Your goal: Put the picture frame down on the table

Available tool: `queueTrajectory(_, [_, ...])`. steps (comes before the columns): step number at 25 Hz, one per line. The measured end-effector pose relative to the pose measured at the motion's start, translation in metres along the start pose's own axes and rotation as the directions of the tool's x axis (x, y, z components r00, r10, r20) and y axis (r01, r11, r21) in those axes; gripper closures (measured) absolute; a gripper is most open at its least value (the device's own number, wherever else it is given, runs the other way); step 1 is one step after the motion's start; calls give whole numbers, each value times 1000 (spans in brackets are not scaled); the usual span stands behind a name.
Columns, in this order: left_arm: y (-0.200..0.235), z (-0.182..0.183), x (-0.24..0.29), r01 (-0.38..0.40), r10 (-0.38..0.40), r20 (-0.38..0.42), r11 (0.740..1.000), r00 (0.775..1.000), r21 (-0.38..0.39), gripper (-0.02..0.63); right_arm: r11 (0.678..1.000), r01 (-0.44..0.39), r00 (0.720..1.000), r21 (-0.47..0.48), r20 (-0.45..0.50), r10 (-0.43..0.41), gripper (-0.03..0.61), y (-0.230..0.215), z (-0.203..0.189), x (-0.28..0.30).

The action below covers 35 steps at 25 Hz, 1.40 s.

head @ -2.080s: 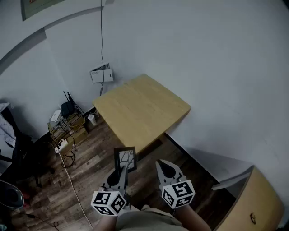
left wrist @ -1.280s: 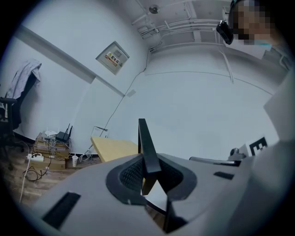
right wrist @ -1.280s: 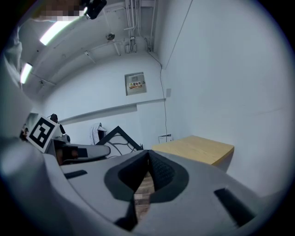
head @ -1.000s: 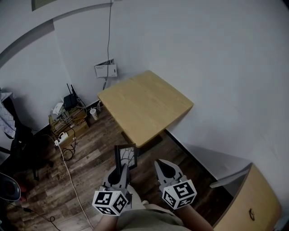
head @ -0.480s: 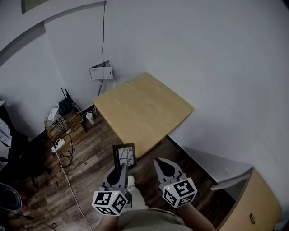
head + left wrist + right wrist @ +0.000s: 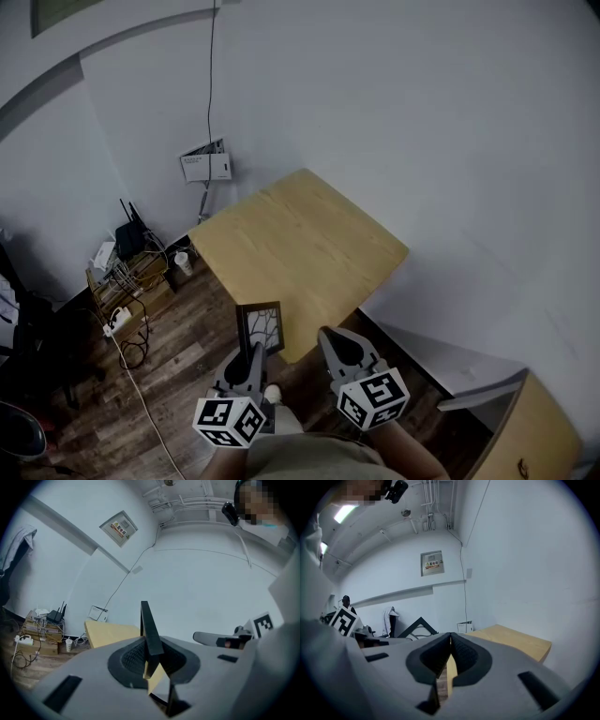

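Plainly, the frame (image 6: pixel 261 327) is held upright in the left gripper (image 6: pixel 253 354). It is clamped by its lower edge and raised in the air near the front corner of the table (image 6: pixel 309 234), apart from the tabletop. In the left gripper view the frame (image 6: pixel 149 634) is seen edge-on as a dark bar. The jaws of the left gripper (image 6: pixel 152 660) are pressed narrowly against its two faces, and the table (image 6: pixel 108 633) is shown beyond it at the wall.

The right gripper (image 6: pixel 333 343) is carried just beside the left one, and nothing is held in it. In the right gripper view its jaws (image 6: pixel 450 641) are brought together so that the tips meet, with only a thin slit left lower down. The table (image 6: pixel 513 640) is seen to the right of them and the frame (image 6: pixel 419 626) to the left.

The tabletop is bare light wood, set into the corner of white walls over a dark plank floor (image 6: pixel 187 319). A low rack (image 6: pixel 127 272) with cables is placed by the left wall, and what may be a router (image 6: pixel 129 239) is set on it. A white box (image 6: pixel 206 166) is fixed to the wall above.
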State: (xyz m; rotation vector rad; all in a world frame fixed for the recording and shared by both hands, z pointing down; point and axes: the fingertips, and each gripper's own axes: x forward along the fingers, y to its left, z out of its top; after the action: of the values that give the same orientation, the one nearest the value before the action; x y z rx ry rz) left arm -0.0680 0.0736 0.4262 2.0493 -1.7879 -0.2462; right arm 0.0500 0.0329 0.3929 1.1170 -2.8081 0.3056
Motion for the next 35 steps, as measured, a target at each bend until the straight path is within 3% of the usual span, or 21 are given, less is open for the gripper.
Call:
queueTrajectory(16, [62,40,100,64,-64,-37,998,997,-4,568,998,58,998,10,7,-58,578,-36,28,109])
queueTrajectory(35, [102,41,163,139,-141,-107,990,984,-23,568,989,147,989,15,-25,-147,577,-57,15,167])
